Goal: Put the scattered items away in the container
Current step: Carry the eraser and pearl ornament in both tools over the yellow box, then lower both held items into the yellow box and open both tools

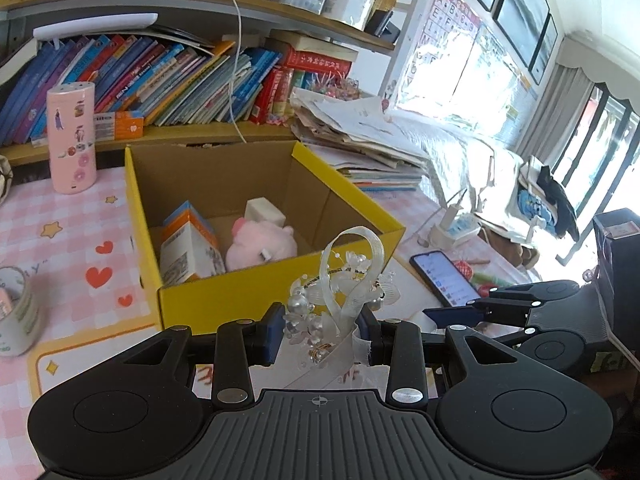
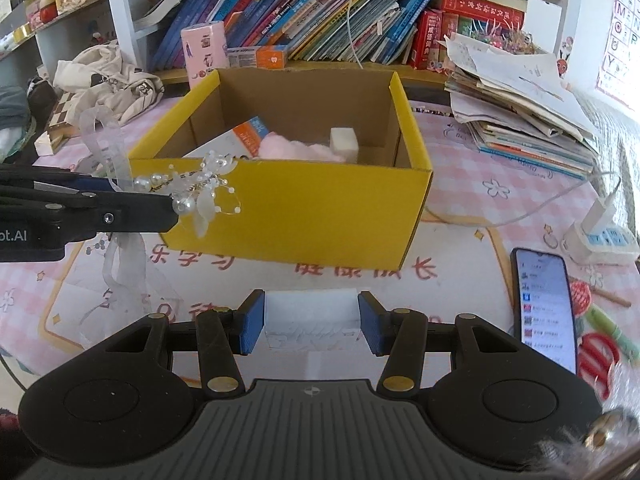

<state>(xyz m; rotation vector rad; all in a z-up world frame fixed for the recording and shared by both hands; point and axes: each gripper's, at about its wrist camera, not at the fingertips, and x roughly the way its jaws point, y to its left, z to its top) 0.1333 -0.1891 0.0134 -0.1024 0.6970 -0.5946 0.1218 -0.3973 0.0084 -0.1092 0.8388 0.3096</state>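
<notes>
A yellow cardboard box stands open on the pink tablecloth. Inside lie a pink plush toy, a small carton and a white block. My left gripper is shut on a white ribbon and pearl hair ornament, just before the box's near wall. In the right wrist view that ornament hangs at the box's left front corner. My right gripper is shut on a white rectangular block, held in front of the box.
A phone lies lit at the right, beside a power strip and red scissors. A pink cylinder stands left of the box, a tape roll nearer. Stacked papers and bookshelves lie behind.
</notes>
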